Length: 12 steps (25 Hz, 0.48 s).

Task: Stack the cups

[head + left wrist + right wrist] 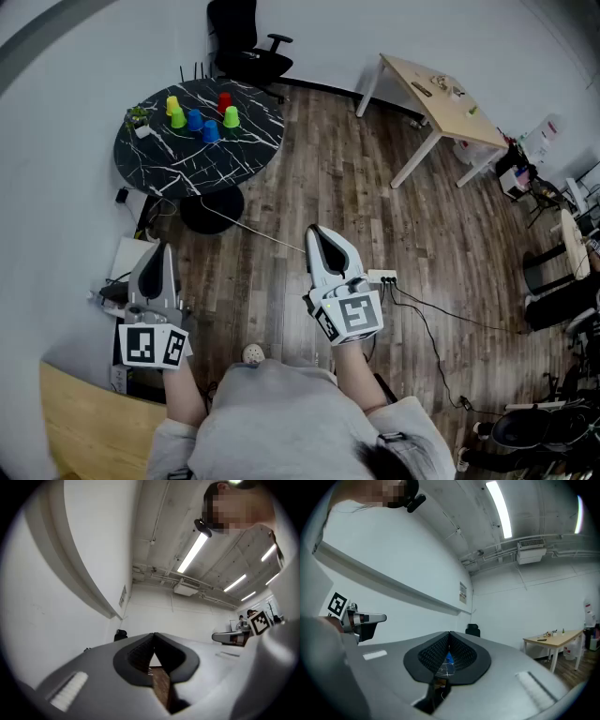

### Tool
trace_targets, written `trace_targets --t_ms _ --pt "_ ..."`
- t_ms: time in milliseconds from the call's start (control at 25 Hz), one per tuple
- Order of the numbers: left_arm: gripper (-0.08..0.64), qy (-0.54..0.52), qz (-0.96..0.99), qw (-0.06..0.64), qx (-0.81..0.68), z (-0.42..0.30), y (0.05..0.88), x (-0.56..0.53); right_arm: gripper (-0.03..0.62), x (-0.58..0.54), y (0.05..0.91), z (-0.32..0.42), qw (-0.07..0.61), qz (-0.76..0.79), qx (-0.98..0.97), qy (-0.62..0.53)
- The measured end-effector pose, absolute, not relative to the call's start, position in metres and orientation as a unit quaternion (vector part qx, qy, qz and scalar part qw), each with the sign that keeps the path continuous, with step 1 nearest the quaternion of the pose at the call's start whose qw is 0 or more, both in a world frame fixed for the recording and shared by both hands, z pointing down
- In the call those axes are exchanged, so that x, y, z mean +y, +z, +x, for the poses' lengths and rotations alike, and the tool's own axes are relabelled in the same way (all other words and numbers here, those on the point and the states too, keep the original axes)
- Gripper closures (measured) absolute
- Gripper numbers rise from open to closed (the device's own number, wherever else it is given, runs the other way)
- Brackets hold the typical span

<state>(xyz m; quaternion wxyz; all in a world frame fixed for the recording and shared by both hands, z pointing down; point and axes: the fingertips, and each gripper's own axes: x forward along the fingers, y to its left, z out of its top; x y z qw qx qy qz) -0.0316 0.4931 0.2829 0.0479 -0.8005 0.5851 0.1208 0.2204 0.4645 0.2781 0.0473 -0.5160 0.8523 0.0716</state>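
Observation:
Several small cups stand on a round black marble table (187,159) far ahead in the head view: a yellow one (172,105), two green ones (177,118) (231,117), two blue ones (194,120) (211,131) and a red one (224,101). My left gripper (156,261) is at the lower left, shut and empty, well short of the table. My right gripper (320,242) is near the middle, also shut and empty. In the right gripper view a blue cup (448,658) shows through the notch behind the shut tips (449,633). The left gripper (154,635) view shows only wall and floor.
A black office chair (246,47) stands behind the round table. A light wooden desk (441,94) is at the upper right. Cables (422,319) trail over the wooden floor near my right gripper. A wooden surface (80,422) lies at the lower left.

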Motion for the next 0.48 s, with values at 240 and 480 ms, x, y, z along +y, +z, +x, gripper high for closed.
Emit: trace_targets --t_ms 240,480 --pt "0.503 0.119 -0.800 0.047 0.586 -0.034 0.285 0.488 0.588 0.461 0.279 0.217 0.047 -0.516 0.852 0.073" --pt "0.503 0.120 -0.804 0.055 0.580 -0.042 0.284 0.479 0.588 0.452 0.275 0.209 0.061 -0.520 0.849 0.075"
